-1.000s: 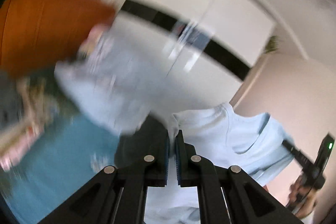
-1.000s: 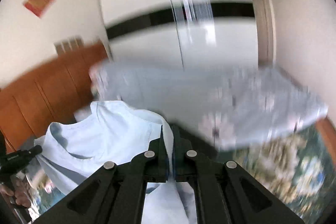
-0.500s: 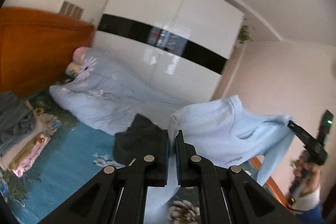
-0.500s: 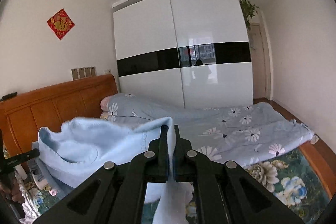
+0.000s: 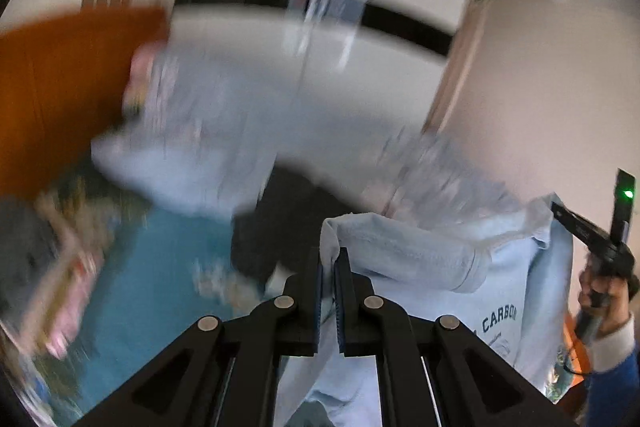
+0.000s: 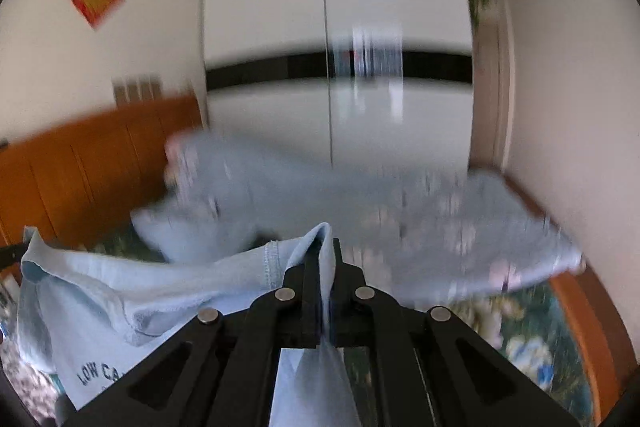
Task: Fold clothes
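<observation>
A light blue T-shirt (image 5: pixel 472 283) with dark printed letters hangs stretched in the air between both grippers, above the bed. My left gripper (image 5: pixel 329 259) is shut on one top corner of it. My right gripper (image 6: pixel 326 259) is shut on the other top corner; the T-shirt (image 6: pixel 120 291) spreads to the left in the right wrist view. The right gripper, held in a hand, also shows at the right edge of the left wrist view (image 5: pixel 600 239). Both views are blurred by motion.
A bed with a teal floral sheet (image 5: pixel 160 275) lies below, with a pale blue quilt (image 6: pixel 360 211) across it and a dark garment (image 5: pixel 276 227). An orange wooden headboard (image 5: pixel 60 87) stands left. A folded clothes stack (image 5: pixel 36 267) sits at left. A white wardrobe (image 6: pixel 360 7) stands behind.
Both grippers have swung downward with the T-shirt still held; the views tilted from the wall and ceiling towards the bed, and the shirt now hangs flatter with its print showing.
</observation>
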A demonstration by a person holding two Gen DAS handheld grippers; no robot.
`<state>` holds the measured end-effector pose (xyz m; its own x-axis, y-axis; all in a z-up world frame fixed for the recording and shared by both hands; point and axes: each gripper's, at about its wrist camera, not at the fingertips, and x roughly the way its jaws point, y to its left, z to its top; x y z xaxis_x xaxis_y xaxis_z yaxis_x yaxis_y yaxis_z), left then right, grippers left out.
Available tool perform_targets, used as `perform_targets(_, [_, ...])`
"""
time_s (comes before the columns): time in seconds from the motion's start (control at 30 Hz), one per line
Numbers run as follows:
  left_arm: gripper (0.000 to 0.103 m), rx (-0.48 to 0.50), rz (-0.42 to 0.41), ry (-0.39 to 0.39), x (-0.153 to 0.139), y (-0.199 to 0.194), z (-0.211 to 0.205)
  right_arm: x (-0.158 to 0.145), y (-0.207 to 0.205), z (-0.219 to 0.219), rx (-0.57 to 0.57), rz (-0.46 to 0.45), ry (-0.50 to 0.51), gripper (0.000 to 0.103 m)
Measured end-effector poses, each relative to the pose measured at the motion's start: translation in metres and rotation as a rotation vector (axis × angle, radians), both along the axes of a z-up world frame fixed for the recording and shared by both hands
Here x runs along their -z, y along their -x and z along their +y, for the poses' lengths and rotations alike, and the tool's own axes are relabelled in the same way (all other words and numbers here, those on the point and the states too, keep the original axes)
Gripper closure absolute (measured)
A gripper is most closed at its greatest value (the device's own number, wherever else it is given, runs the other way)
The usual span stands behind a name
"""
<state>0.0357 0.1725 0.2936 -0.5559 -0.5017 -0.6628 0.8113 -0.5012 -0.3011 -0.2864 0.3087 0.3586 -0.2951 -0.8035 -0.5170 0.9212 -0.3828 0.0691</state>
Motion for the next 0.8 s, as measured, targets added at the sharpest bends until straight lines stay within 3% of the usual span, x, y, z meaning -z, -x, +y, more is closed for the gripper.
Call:
perform_targets(0.13, [0.097,-0.071,-0.077,-0.254,0.12,0.025,-0.056,0.124,0.037,-0.062,0.038,-0.175,-0.228,0.101])
perform_targets(0.23, [0.097,-0.115,-0.103,-0.396,0.182,0.031,-0.059,0.202,0.056,-0.078,0.067,-0.274,-0.357,0.101])
perform_targets(0.3, [0.097,-0.129,-0.099,-0.429,0.201,0.034,-0.062,0.244,0.065,-0.086,0.077,-0.316,-0.426,0.101])
perform_targets(0.4, [0.097,-0.14,-0.081,-0.429,0.206,0.039,-0.083,0.265,0.071,-0.103,0.082,-0.315,-0.475,0.101])
perform_targets(0.53, [0.097,-0.15,-0.08,-0.437,0.208,0.051,-0.124,0.263,0.088,-0.129,0.101,-0.338,-0.461,0.101])
perform_targets(0.6, [0.097,-0.152,-0.106,-0.465,0.223,0.057,-0.14,0.268,0.094,-0.143,0.116,-0.351,-0.476,0.101])
perform_targets(0.8, [0.093,-0.136,-0.142,-0.531,0.256,0.057,-0.146,0.31,0.101,-0.171,0.168,-0.414,-0.579,0.101])
